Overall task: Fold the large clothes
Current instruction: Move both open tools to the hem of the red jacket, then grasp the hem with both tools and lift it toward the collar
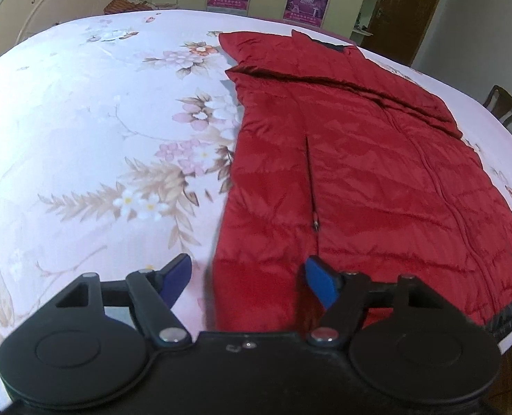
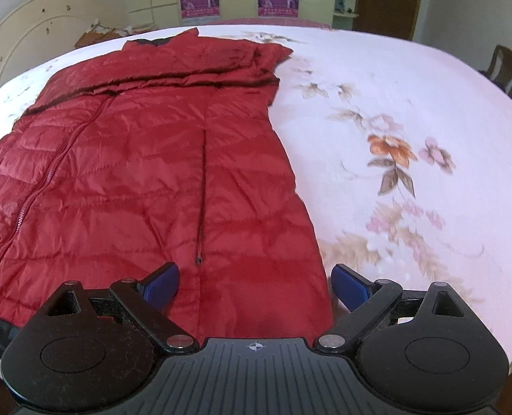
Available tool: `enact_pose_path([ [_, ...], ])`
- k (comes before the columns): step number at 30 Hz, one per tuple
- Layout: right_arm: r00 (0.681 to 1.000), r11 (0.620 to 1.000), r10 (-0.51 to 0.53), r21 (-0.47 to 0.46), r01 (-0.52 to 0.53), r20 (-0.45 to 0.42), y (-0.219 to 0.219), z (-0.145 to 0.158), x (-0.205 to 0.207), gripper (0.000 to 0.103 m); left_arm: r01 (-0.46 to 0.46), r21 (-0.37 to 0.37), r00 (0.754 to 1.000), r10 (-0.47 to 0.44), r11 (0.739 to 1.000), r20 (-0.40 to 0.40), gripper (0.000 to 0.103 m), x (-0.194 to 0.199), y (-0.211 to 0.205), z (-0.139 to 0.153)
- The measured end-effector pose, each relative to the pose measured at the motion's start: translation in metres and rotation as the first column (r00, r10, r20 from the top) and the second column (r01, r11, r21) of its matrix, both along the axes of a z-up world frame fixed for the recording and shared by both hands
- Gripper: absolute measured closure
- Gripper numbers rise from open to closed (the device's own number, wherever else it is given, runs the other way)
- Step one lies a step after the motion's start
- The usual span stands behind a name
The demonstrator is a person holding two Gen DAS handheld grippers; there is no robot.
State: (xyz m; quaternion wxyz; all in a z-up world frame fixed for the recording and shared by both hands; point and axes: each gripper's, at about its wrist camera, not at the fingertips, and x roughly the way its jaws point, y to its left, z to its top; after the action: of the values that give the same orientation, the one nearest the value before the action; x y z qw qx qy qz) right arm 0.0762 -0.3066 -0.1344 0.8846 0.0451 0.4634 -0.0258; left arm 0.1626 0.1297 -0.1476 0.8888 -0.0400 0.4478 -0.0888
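Left wrist view: long red quilted down coat lies flat on the floral bedsheet, sleeves folded across. Left gripper spread wide, empty, straddling the coat's hem corner.

Right wrist view: right gripper wide open over the coat's other hem corner, gripping nothing. Likely next: pinch hem, fold upward.
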Motion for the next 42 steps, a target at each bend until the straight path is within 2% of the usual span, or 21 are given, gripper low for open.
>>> enact_pose_path([
  [7, 1.000, 0.998, -0.011, 0.062, 0.011, -0.013, -0.001, -0.001, -0.009, 0.010, 0.016, -0.014, 1.000, -0.016, 1.000, -0.010, 0.033, -0.011, -0.001, 0.000],
  [8, 1.000, 0.998, -0.012, 0.068, 0.013, -0.011, -0.001, -0.001, -0.010, 0.015, 0.019, -0.018, 1.000, -0.019, 1.000, -0.011, 0.033, -0.013, -0.001, 0.000],
  [9, 1.000, 0.997, -0.010, 0.080, 0.010, -0.009, -0.001, -0.001, -0.011, 0.025, 0.028, -0.027, 1.000, -0.028, 0.999, -0.011, 0.034, -0.015, -0.002, 0.001],
  [11, 1.000, 0.996, -0.010, 0.090, 0.011, -0.005, 0.000, 0.001, -0.013, 0.033, 0.044, -0.039, 0.999, -0.044, 0.998, -0.009, 0.042, -0.017, -0.003, 0.001],
  [13, 1.000, 0.994, -0.013, 0.111, 0.013, -0.003, -0.001, 0.002, -0.014, 0.044, 0.050, -0.068, 0.999, -0.051, 0.996, -0.012, 0.055, -0.018, -0.003, 0.001],
  [15, 1.000, 0.990, -0.018, 0.138, 0.018, -0.007, -0.001, 0.003, -0.014, 0.059, 0.055, -0.094, 0.998, -0.057, 0.994, -0.018, 0.064, -0.018, -0.003, 0.001],
  [16, 1.000, 0.988, -0.017, 0.151, 0.019, -0.009, -0.001, 0.004, -0.014, 0.066, 0.057, -0.112, 0.998, -0.060, 0.992, -0.021, 0.075, -0.018, -0.003, 0.001],
  [17, 1.000, 0.986, -0.012, 0.167, 0.014, -0.011, -0.001, 0.005, -0.013, 0.078, 0.062, -0.134, 0.997, -0.067, 0.989, -0.028, 0.080, -0.017, -0.003, 0.001],
  [19, 1.000, 0.985, -0.002, 0.173, 0.005, -0.016, 0.002, 0.006, -0.012, 0.083, 0.070, -0.151, 0.997, -0.076, 0.986, -0.035, 0.088, -0.016, -0.005, 0.001],
  [21, 1.000, 0.985, 0.006, 0.170, -0.004, -0.014, 0.004, 0.008, -0.011, 0.091, 0.072, -0.168, 0.997, -0.078, 0.983, -0.030, 0.091, -0.016, -0.006, 0.002],
  [26, 0.999, 0.982, 0.020, 0.187, -0.026, 0.035, 0.006, 0.024, -0.010, 0.094, 0.062, -0.223, 0.998, -0.063, 0.973, 0.002, 0.094, -0.013, -0.002, 0.016],
  [33, 0.989, 0.984, 0.026, 0.173, -0.052, 0.148, 0.008, 0.059, 0.007, 0.095, 0.074, -0.278, 0.994, -0.047, 0.958, 0.104, 0.094, 0.004, -0.004, 0.051],
  [42, 0.963, 0.988, 0.012, 0.143, -0.053, 0.271, -0.001, 0.088, 0.064, 0.095, 0.061, -0.305, 0.972, 0.013, 0.950, 0.236, 0.094, 0.060, -0.018, 0.088],
])
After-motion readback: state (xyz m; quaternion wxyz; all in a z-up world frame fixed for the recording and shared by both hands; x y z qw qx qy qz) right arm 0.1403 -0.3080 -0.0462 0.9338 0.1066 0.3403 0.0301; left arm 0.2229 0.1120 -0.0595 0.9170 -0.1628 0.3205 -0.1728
